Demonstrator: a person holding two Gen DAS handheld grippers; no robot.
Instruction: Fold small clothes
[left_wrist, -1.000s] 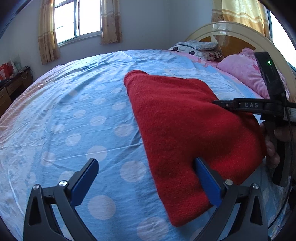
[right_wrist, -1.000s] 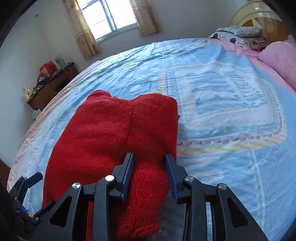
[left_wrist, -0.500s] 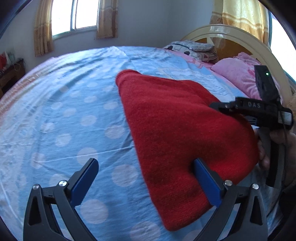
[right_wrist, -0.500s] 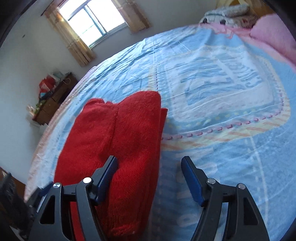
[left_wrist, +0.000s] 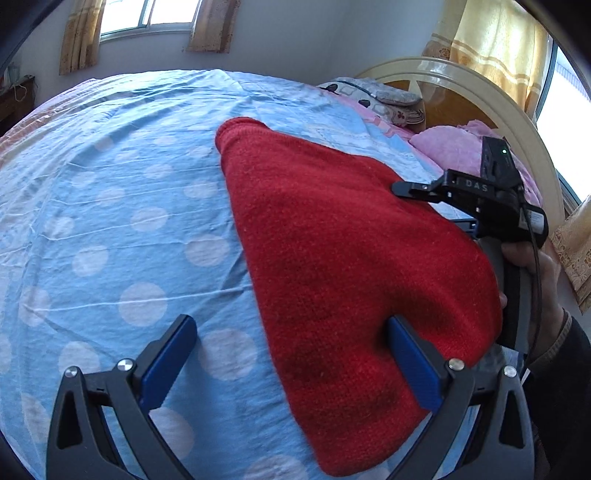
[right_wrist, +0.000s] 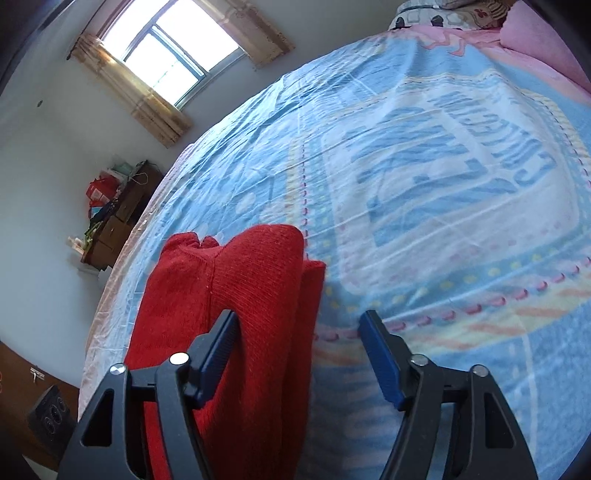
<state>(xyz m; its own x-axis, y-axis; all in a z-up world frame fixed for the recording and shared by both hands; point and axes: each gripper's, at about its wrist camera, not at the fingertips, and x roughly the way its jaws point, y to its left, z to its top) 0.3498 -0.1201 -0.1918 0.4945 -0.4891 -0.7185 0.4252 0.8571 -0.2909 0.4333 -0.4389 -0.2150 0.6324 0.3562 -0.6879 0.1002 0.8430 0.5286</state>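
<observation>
A folded red knitted garment (left_wrist: 332, 240) lies on the blue dotted bed sheet (left_wrist: 110, 221). My left gripper (left_wrist: 291, 354) is open wide over the garment's near left edge, and its right finger (left_wrist: 413, 362) touches the knit. At the garment's far right side, a person's hand (left_wrist: 532, 266) holds the right tool. In the right wrist view the red garment (right_wrist: 251, 295) lies at the lower left. My right gripper (right_wrist: 301, 350) straddles its right edge. Its jaws are closing, the left finger (right_wrist: 218, 347) resting on the knit, the right one over bare sheet (right_wrist: 443, 184).
Pillows (left_wrist: 384, 99), a pink blanket (left_wrist: 450, 147) and a curved headboard (left_wrist: 480, 92) are at the bed's head. A wooden dresser (right_wrist: 114, 225) with clutter stands by the wall under the window (right_wrist: 177, 48). A dark speaker-like box (right_wrist: 50, 417) sits on the floor.
The right gripper let go of the red fold, opened and shifted right off it, then began to narrow. Both views rolled a little. The left gripper stayed open in place.
</observation>
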